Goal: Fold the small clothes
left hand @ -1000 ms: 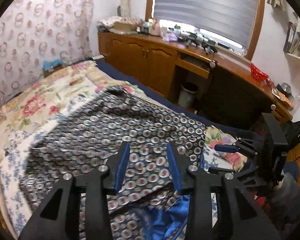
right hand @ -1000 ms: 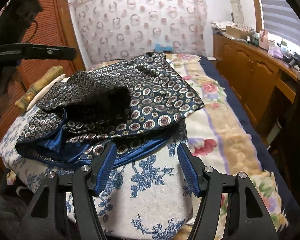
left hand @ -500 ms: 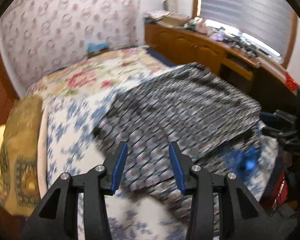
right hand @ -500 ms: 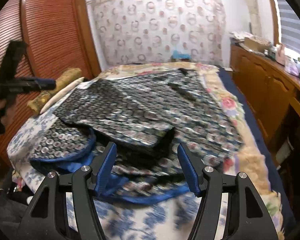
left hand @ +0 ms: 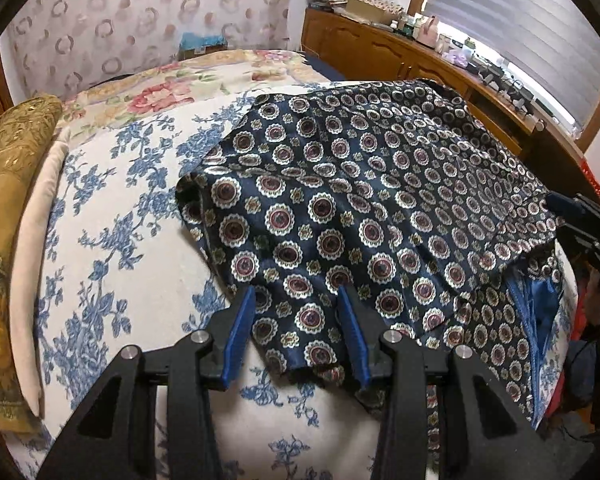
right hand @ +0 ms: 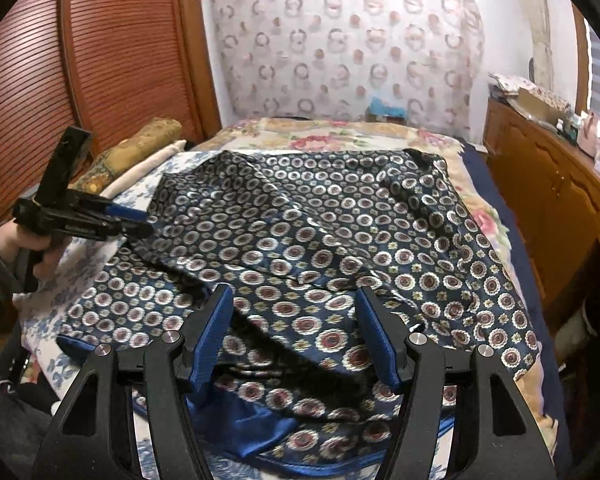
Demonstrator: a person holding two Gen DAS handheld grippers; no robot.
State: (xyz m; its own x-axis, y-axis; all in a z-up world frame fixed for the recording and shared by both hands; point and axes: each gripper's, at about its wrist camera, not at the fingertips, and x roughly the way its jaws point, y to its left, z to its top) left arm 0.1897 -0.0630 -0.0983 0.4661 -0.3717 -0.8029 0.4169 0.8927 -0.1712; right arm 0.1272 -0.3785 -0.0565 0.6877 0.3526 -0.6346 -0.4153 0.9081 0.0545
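Nearest to me in the left wrist view, my left gripper (left hand: 296,320) hangs over the near hem of the dark blue patterned garment (left hand: 380,208); its jaws are closing from a moderate gap, cloth lies under and between them, but I can't see the blue pads (left hand: 236,336) pressing on it. In the right wrist view, my right gripper (right hand: 296,336) sits over the garment's near edge with its jaws standing wide apart and nothing pinched, the fabric simply lying below them. The garment itself is spread across the bed (left hand: 112,216), partly folded over itself, with a plain bright blue lining (right hand: 244,424) showing at its near edge in the right view. It rests on a white sheet printed with blue flowers. From the right camera I can see my left gripper at the left side of the bed, held in a hand (right hand: 28,248), its tips at the garment's left edge. Beside the sheet lies a gold patterned bolster (left hand: 4,184). Farther back is a floral blanket (left hand: 172,84), then a wooden cabinet (right hand: 548,200) along the right wall, with a curtain bearing ring motifs (right hand: 340,40) behind.
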